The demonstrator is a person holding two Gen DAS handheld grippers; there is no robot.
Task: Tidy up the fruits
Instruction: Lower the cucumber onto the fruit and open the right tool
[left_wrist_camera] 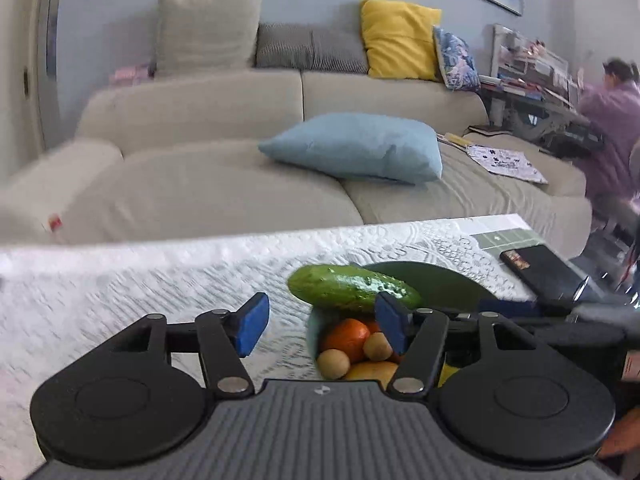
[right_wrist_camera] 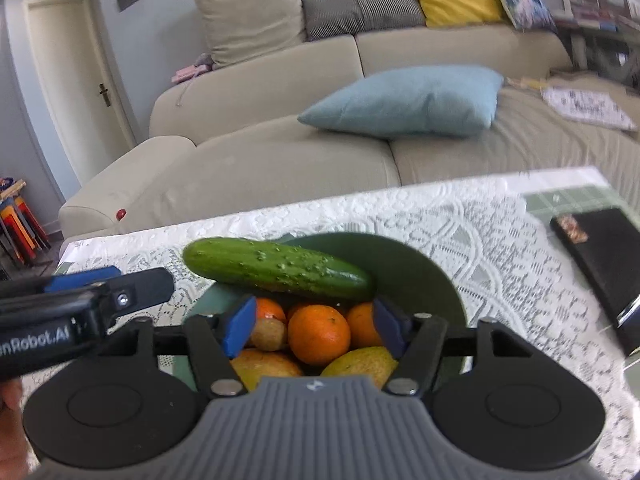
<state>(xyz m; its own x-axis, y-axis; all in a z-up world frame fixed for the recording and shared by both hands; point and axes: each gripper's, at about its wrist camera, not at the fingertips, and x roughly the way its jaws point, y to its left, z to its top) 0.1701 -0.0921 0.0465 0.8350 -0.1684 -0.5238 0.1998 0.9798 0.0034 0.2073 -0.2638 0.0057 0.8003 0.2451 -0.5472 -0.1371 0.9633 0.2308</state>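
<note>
a green bowl (right_wrist_camera: 420,276) sits on a counter (right_wrist_camera: 460,224) covered in white lace cloth. a cucumber (right_wrist_camera: 276,268) lies across the bowl's rim from nine o'clock toward three o'clock, above oranges (right_wrist_camera: 319,334), small brown fruits (right_wrist_camera: 269,334) and yellow fruits (right_wrist_camera: 362,362) inside. the right tool (right_wrist_camera: 314,326) hangs just in front of the bowl, blue pads spread, gripping nothing. the left tool (left_wrist_camera: 322,326) is at the bowl's nine o'clock side, pads also spread and empty, the cucumber just beyond its right pad. a black book (right_wrist_camera: 600,252) lies at three o'clock. a beige sofa (right_wrist_camera: 280,160) with a blue cushion (right_wrist_camera: 408,100) is behind.
</note>
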